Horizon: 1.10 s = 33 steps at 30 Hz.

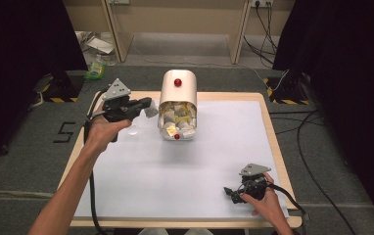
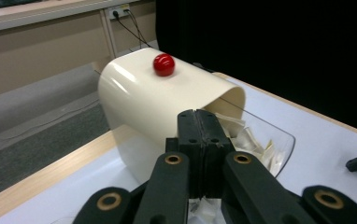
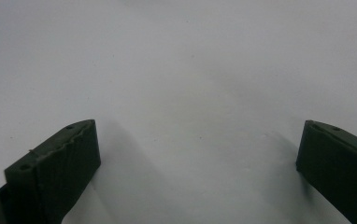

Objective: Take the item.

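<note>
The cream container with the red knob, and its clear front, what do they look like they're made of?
Container: looks like glossy cream plastic or enamelled metal; it carries soft highlights along its curve, and the look leaves it open which.
Knob: hard, shiny red, likely plastic or lacquered wood, with a bright glint on top.
Clear front: transparent plastic or glass; the white packets inside show through it.

The cream container (image 2: 144, 100) looks like glossy, smooth plastic, its red knob (image 2: 163, 64) shiny. Beneath it the table (image 1: 141, 186) has a matt white top edged in pale wood. Inside it lie papery packets (image 1: 177, 121).

container (image 1: 177, 93) at table (image 1: 141, 171) rear, packets (image 1: 177, 120) inside
</note>
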Tool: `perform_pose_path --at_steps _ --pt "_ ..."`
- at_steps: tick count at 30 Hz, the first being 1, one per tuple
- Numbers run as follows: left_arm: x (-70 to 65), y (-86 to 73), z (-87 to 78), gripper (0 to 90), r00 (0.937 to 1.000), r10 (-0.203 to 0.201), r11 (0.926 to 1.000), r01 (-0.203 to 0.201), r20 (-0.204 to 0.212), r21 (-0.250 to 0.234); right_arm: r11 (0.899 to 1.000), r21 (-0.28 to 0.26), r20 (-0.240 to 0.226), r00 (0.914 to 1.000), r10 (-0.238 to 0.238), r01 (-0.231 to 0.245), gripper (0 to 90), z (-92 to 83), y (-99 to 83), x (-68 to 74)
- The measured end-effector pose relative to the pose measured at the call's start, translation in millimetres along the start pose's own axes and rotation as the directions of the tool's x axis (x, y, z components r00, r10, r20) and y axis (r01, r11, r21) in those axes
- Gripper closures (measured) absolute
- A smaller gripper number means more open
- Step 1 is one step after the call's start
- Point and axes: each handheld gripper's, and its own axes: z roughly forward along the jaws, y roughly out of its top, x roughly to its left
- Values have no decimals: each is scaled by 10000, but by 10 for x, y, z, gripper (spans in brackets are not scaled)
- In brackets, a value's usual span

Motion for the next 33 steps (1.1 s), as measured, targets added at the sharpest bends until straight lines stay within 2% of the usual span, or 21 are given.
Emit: perform_pose_path --at_steps 5,6,11,12,14,19,20,21,22,23,24,26,29,33 --pt "165 -58 -92 889 9987 -197 9998 197 -461 -13 10000 2 0 10000 -2 2 2 0 0 0" --pt "165 -58 -92 889 9987 -197 9998 197 -461 -13 10000 2 0 10000 -2 2 2 0 0 0" --pt "285 -181 -111 889 9960 -351 9992 366 -824 167 10000 -1 -2 10000 1 -1 2 0 0 0" --pt "338 -240 -106 889 9938 -308 9991 336 -1065 250 10000 4 1 10000 14 -14 2 0 0 1" --pt "360 -272 -102 889 9929 -418 9985 453 -1109 294 10000 5 -2 10000 14 -14 2 0 0 1" --pt "529 -441 -54 889 9860 -516 9971 598 -1586 477 10000 -1 0 10000 0 0 2 0 0 0" --pt "529 -441 -54 889 9860 -516 9971 598 -1586 477 10000 -1 0 10000 0 0 2 0 0 0" --pt "589 -497 -36 889 9826 -531 9967 630 -1780 503 10000 -1 0 10000 -1 1 2 0 0 0" --pt "589 -497 -36 889 9826 -531 9967 630 -1780 503 10000 -1 0 10000 -1 1 2 0 0 0" --pt "647 -546 -20 889 9784 -524 9965 642 -1999 531 10000 -1 -2 10000 -2 2 2 0 0 0" --pt "647 -546 -20 888 9784 -524 9965 642 -1999 531 10000 -1 -2 10000 -3 3 2 0 0 0" --pt "741 -612 20 888 9708 -681 9950 830 -2299 559 10000 3 -1 10000 12 -12 2 0 0 1" --pt "809 -662 62 888 9681 -842 9932 1006 -2362 585 10000 3 0 10000 8 -8 2 0 0 1" --pt "839 -686 114 888 9656 -856 9928 1034 -2456 605 10000 3 -1 10000 11 -11 2 0 0 1"
